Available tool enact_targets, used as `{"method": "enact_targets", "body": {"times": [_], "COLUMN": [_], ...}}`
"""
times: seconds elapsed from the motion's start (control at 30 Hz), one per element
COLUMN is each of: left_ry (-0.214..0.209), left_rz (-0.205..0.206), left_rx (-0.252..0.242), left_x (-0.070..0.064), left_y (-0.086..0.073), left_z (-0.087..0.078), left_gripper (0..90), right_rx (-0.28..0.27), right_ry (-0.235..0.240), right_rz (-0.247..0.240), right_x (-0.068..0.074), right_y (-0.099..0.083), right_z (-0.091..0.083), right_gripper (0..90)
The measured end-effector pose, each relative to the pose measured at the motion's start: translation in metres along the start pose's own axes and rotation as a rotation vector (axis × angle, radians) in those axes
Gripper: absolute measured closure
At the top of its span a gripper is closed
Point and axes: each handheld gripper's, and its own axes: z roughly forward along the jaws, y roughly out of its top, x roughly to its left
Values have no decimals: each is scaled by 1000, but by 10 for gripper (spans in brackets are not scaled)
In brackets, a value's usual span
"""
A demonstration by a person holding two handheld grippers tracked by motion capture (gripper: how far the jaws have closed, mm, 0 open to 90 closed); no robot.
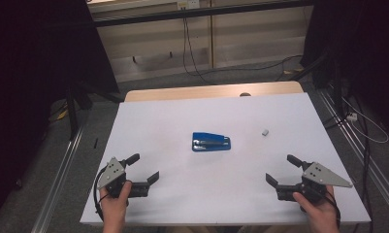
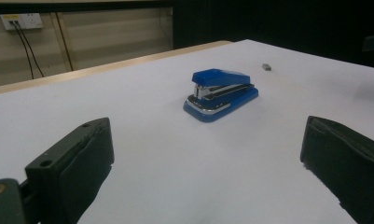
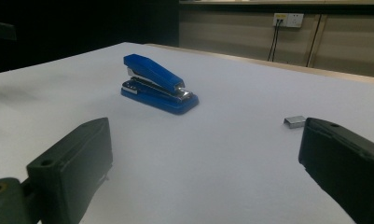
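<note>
A small blue stapler lies near the middle of the white table, its mouth end pointing left. It also shows in the left gripper view as the stapler and in the right gripper view as the stapler. A small grey block of staples sits to its right, seen too as the staples and the staples. My left gripper rests open at the front left, nothing between its fingers. My right gripper is open at the front right, also empty.
A wooden strip edges the table's far side. Cables hang down the back wall, and more cable lies on the floor to the right. Dark curtains stand at both sides.
</note>
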Motion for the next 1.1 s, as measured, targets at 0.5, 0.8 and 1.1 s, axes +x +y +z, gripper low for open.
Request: {"method": "enact_targets", "body": {"times": [0.5,0.8,1.1], "left_ry": [-9,-17,-17], "left_rz": [4,2,-16], "left_rx": [2,24,14], "left_x": [2,2,4], "left_y": [2,3,10], "left_z": [6,16,29], "left_gripper": [27,28,29], "right_rx": [0,7,43], "right_ry": [-8,-17,-1], "right_rz": [8,-23,-29], "right_x": [-2,-2,5], "right_y": [2,11,18], "right_z": [3,12,34], "right_gripper": [22,30,32]}}
